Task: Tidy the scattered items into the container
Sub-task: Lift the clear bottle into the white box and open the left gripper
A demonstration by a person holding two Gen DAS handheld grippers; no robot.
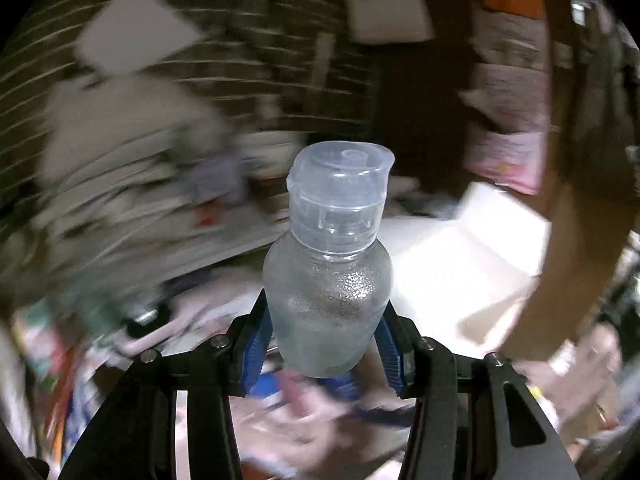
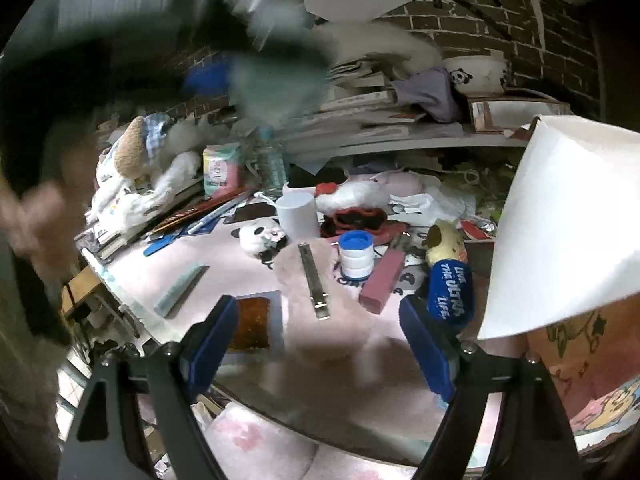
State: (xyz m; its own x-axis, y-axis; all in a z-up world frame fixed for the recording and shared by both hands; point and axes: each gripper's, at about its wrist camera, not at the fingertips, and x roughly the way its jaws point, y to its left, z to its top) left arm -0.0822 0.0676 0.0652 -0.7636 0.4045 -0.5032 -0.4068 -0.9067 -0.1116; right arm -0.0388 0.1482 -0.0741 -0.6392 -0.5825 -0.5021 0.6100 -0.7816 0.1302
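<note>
My left gripper [image 1: 324, 312] is shut on a small clear plastic bottle [image 1: 328, 280] with a flip cap, held upright between the blue pads, well above the clutter; the background is smeared. My right gripper [image 2: 318, 308] stands open low over the pink mat [image 2: 224, 256], nothing between its fingers. Scattered on the mat lie a metal strip [image 2: 314, 280], a blue-lidded white jar [image 2: 356, 256], a pink bar [image 2: 382, 276], a blue sleeve with white lettering [image 2: 450, 292], a brown packet [image 2: 250, 322] and a teal comb [image 2: 180, 288]. The cartoon-printed cardboard box [image 2: 580, 360] with a white flap [image 2: 560, 220] stands right.
A white cup [image 2: 298, 216], a panda plush [image 2: 260, 236], a yellow plush [image 2: 444, 240] and piled books [image 2: 380, 120] crowd the back of the table below a brick wall. A blurred dark shape [image 2: 260, 60] crosses the upper left; a hand [image 2: 36, 216] shows at left.
</note>
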